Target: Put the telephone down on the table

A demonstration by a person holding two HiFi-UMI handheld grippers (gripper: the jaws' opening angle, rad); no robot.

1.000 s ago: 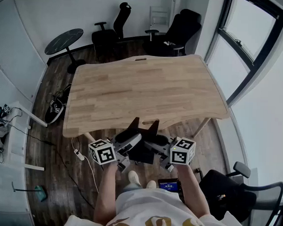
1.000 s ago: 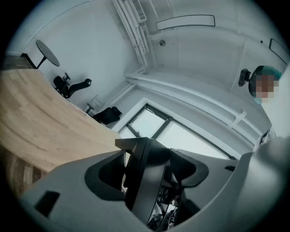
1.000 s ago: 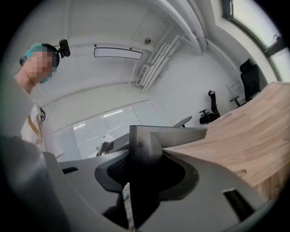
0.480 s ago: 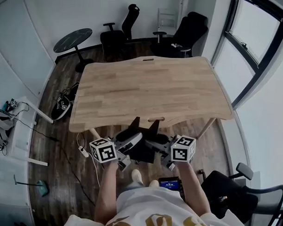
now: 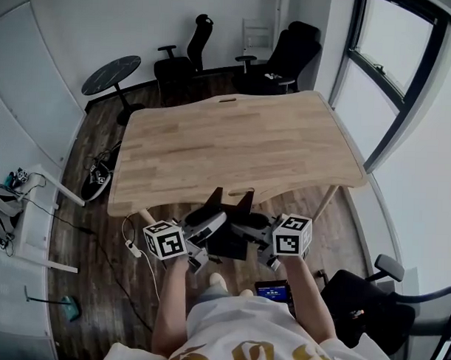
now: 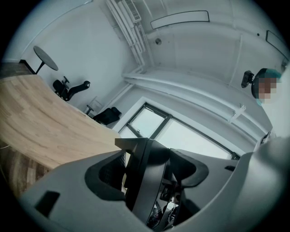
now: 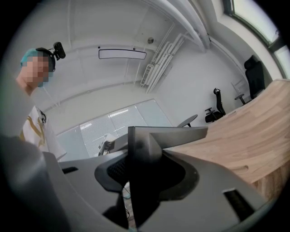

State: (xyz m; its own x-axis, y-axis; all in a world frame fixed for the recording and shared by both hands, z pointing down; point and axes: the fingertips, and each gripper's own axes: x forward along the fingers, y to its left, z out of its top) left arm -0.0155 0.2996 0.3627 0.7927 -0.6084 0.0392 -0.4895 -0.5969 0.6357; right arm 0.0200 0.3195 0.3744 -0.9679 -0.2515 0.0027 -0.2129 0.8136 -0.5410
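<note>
Head view: the telephone (image 5: 226, 240), a dark angular body with two raised points at its far side, hangs in the air just short of the table's near edge, above the person's feet. The left gripper (image 5: 211, 225) and right gripper (image 5: 244, 231) press on it from opposite sides, so it is carried between the two. The table (image 5: 234, 139) is pale wood with a curved front and nothing lying on it. Round it are dark floor (image 5: 91, 222) boards with loose cables (image 5: 100, 171), black office chairs (image 5: 187, 52) along the far wall, a round side table (image 5: 111, 67) and a tall window (image 5: 396, 63) on the right.

Left gripper view: the left gripper (image 6: 147, 177) has its jaws clamped on a thin dark edge of the telephone (image 6: 144, 158), and the tabletop (image 6: 36, 127) runs away to the left.

Right gripper view: the right gripper (image 7: 145, 174) likewise bites a dark, flat-sided part of the telephone (image 7: 149, 140), with the wood (image 7: 244, 140) close on the right.

To my eye the casing is stiff, smooth plastic, likely light to middling in weight. It won't give under the pads, but it could slide or pivot if one side eased off first. The two opposite side grips look like the sensible hold. Whether a handset or cord could swing loose, I can't tell.
</note>
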